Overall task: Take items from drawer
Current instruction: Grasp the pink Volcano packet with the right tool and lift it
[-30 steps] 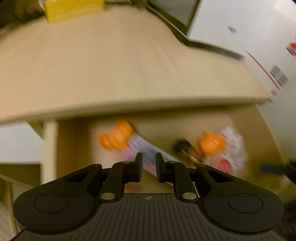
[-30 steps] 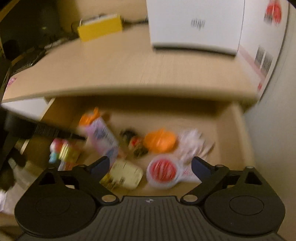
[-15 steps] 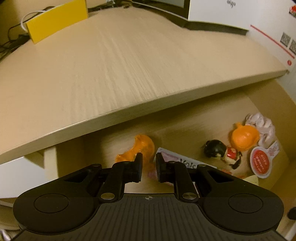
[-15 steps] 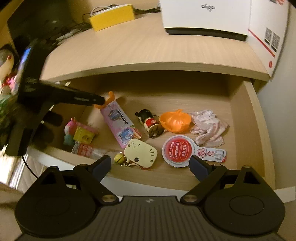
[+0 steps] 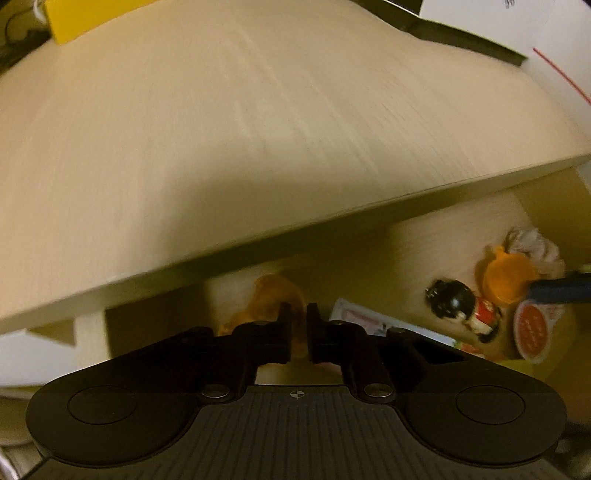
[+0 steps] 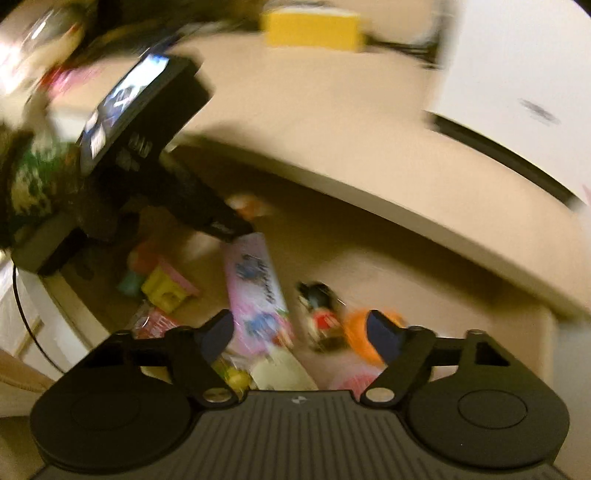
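Observation:
The open drawer (image 5: 424, 251) holds a pink pack (image 5: 362, 317) with an orange hanger tab (image 5: 275, 291). My left gripper (image 5: 299, 314) is shut on that tab; the right wrist view shows its tip (image 6: 232, 229) at the top of the pink pack (image 6: 255, 288). My right gripper (image 6: 301, 332) hovers over the drawer with its jaws closing and nothing pressed between them. Below it lie a small doll (image 6: 319, 306) with a black head and red body, and an orange cup (image 6: 354, 332). One dark blue fingertip (image 5: 561, 290) of the right gripper shows beside the orange cup (image 5: 506, 277).
The desk top (image 5: 258, 129) overhangs the back of the drawer. A round red lid (image 5: 532, 328), a crumpled white wrapper (image 5: 532, 240) and a yellow and pink toy (image 6: 162, 288) also lie inside. A yellow box (image 6: 310, 26) and a white box (image 6: 517, 74) stand on the desk.
My left gripper sank toward the orange tab and its jaws closed on it. My right gripper rolled, swung across the drawer, and its jaws narrowed.

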Tool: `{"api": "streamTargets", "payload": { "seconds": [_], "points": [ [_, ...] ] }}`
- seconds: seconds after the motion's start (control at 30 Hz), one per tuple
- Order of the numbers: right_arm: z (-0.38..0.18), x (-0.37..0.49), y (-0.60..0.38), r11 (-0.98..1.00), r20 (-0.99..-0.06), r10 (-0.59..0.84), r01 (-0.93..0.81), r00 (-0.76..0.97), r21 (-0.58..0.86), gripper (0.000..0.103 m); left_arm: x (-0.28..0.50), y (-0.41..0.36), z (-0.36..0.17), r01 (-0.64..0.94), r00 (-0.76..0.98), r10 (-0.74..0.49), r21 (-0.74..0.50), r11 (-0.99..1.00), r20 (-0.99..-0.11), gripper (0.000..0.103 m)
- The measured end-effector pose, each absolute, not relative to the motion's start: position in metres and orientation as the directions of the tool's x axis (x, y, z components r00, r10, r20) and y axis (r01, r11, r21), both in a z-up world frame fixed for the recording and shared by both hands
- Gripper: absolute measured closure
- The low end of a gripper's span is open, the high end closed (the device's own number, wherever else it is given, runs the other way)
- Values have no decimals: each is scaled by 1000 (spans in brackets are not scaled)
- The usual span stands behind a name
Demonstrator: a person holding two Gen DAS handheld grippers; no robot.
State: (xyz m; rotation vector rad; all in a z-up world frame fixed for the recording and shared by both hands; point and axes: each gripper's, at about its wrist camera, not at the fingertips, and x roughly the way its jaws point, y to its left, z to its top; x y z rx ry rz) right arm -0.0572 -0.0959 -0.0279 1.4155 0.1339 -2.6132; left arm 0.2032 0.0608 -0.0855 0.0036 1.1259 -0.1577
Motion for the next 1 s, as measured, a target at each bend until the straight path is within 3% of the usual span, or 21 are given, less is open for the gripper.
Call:
{"api": "streamTargets", "payload": {
  "seconds": [0.23, 0.33, 0.4, 0.47, 0.53, 0.7, 0.83, 1.0],
  "points": [
    [-59, -114, -117, -912, -894, -231, 405, -383, 63, 35, 178, 82, -57, 79, 451, -210, -196, 977, -867, 96],
    [-69, -128, -128, -882, -907, -194, 471, -375, -6, 36, 168, 82, -47, 60, 476, -221, -219, 974, -851, 96],
    [-78, -135, -131, -871, -921, -197, 491, -336, 7, 51, 165, 84, -42, 60, 487, -222, -222, 973, -845, 96],
    [-82, -137, -131, -863, -932, -201, 504, -302, 23, 59, 160, 82, -41, 62, 490, -218, -216, 975, -844, 96],
    [-77, -131, -129, -858, -929, -200, 513, -311, 14, 59, 157, 86, -41, 68, 486, -213, -207, 976, -848, 96],
    [-50, -103, -118, -871, -910, -199, 491, -363, -6, 59, 153, 69, -43, 170, 477, -205, -139, 976, -855, 95],
    [-26, -72, -96, -927, -883, -187, 376, -431, 13, 60, 158, 58, -47, 265, 476, -195, -72, 962, -858, 92],
    [-2, -38, -62, -971, -854, -137, 238, -503, 16, 60, 155, 46, -36, 342, 488, -279, -112, 933, -827, 90]
  ]
}}
